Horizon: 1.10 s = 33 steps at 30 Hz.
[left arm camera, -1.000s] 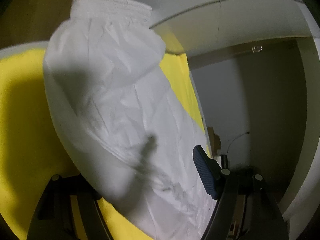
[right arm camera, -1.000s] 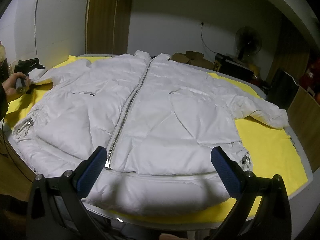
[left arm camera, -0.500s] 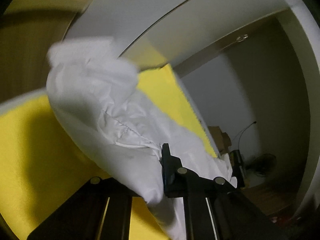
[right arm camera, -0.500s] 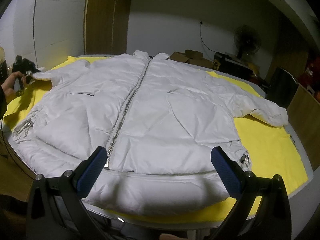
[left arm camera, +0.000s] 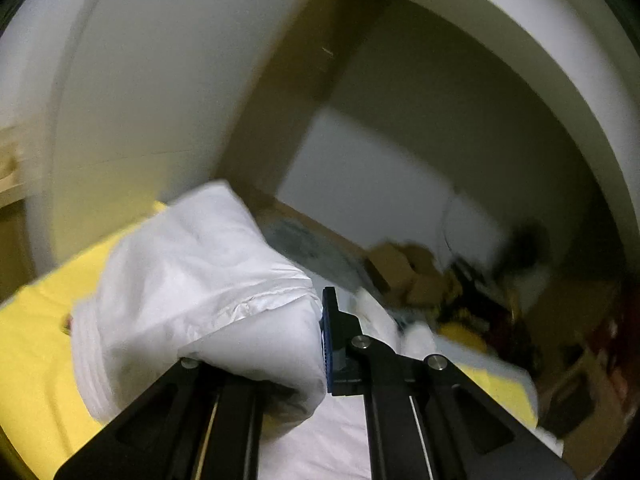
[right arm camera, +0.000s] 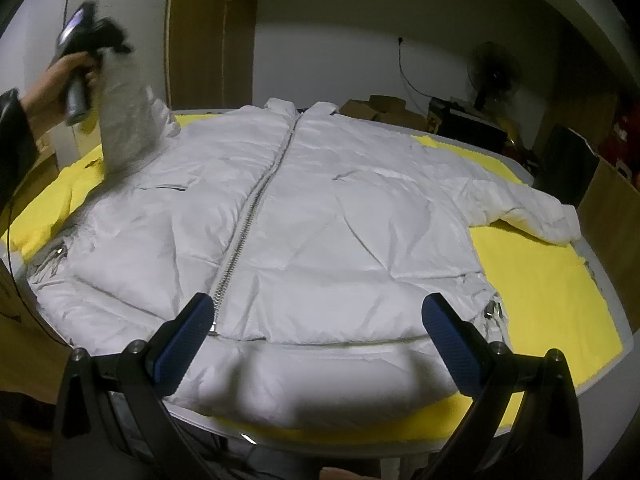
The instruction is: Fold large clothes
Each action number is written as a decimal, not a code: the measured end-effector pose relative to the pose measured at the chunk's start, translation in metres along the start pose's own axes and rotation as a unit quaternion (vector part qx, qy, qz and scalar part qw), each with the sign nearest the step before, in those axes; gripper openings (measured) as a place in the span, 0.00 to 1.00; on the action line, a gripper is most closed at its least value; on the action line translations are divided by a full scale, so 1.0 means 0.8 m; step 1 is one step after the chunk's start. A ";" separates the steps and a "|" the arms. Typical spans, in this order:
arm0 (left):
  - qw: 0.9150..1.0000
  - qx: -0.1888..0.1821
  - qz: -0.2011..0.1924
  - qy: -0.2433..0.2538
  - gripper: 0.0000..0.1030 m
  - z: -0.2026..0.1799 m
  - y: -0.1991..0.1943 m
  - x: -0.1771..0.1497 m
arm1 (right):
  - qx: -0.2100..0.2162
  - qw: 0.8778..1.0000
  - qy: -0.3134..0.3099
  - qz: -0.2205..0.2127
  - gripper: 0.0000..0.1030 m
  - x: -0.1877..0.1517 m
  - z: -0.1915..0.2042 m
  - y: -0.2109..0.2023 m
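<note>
White puffer jacket (right arm camera: 304, 216) lies flat, zipped, on the yellow cloth (right arm camera: 552, 280) covering the table. Left gripper (left arm camera: 256, 344) clenched on the left sleeve (left arm camera: 200, 292), lifted clear at ten o'clock in the right wrist view. Right gripper (right arm camera: 316, 340) released, jaws wide, hovering above the hem at six o'clock.
</note>
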<state>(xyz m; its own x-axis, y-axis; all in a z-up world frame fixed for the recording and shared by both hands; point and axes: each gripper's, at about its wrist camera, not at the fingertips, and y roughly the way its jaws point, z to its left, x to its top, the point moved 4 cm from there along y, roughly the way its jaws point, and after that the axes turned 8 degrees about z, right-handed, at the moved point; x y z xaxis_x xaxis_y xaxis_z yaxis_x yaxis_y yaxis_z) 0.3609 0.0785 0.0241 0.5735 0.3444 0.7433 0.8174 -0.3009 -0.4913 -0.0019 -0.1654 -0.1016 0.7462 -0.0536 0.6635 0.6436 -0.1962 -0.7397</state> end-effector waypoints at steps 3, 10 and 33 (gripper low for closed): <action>0.996 -0.017 0.075 0.045 0.04 -0.064 0.049 -0.063 | -0.002 1.000 0.010 0.000 1.00 -0.004 -0.010 -0.002; 0.970 0.000 0.209 0.127 0.07 -0.092 0.145 -0.216 | -0.012 0.999 0.049 0.011 1.00 -0.016 -0.046 0.003; 0.997 0.048 0.063 -0.018 1.00 0.110 -0.152 -0.184 | 0.082 0.984 -0.138 -0.070 1.00 0.251 0.084 0.068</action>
<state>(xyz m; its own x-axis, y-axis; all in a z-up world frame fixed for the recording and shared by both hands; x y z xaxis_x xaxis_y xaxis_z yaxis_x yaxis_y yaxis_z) 0.1817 0.1424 -0.0655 0.6714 0.3417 0.6576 0.7398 -0.2577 -0.6215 0.1939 -0.1208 -0.0162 0.6511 0.2358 0.7214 0.7455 -0.0202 -0.6662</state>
